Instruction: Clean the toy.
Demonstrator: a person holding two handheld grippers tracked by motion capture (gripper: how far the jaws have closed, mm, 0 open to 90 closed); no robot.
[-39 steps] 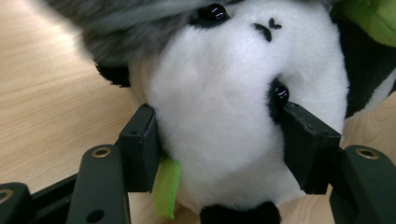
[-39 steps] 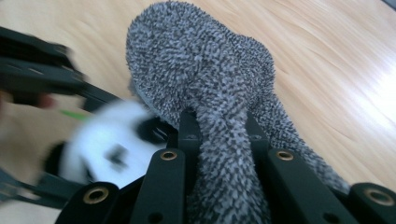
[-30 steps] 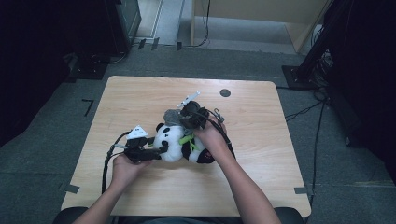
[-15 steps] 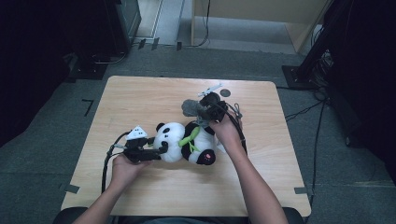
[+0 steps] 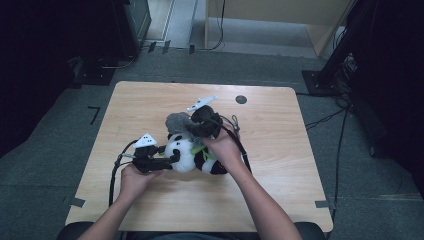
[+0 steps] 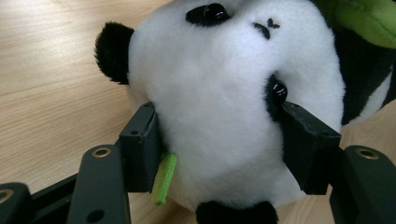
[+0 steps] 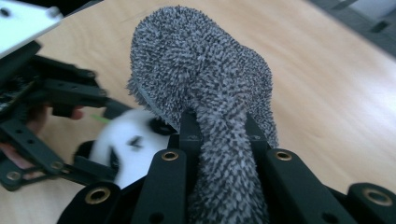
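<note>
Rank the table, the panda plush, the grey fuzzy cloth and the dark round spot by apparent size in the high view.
1. table
2. panda plush
3. grey fuzzy cloth
4. dark round spot

Black-and-white plush panda toy (image 6: pixel 224 107) with green felt trim; speckled grey fuzzy knit hat (image 7: pixel 201 84); black claws; light wooden table (image 5: pixel 280 165) with pale grain.
</note>
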